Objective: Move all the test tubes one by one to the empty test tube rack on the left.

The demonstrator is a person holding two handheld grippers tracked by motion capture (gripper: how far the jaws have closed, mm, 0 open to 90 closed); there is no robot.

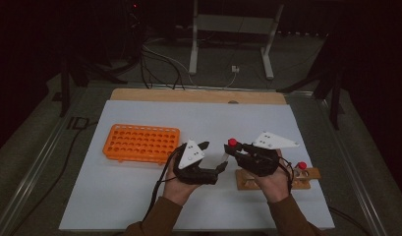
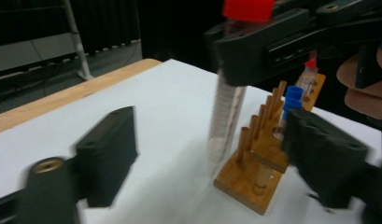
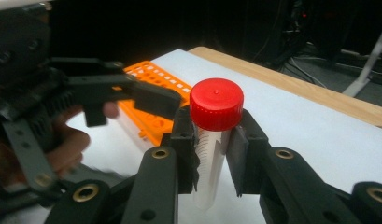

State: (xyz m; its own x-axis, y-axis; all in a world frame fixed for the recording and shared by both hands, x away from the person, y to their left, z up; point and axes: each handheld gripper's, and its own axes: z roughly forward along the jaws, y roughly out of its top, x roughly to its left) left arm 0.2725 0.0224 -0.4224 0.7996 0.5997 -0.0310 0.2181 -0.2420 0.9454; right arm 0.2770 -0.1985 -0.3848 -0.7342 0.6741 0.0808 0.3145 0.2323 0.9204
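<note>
right gripper [image 3: 212,154] clamps clear red-capped plastic tube [image 3: 215,105] | left gripper [image 2: 212,154] unclenched beside it | risk: tube knocked askew at handover

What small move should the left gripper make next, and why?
Probably closing on the lower body of the red-capped tube. The right gripper is shut on that tube just under its cap, holding it upright above the table, and the left gripper has its open jaws on either side of the tube, not yet touching. The orange rack waits beyond.
</note>
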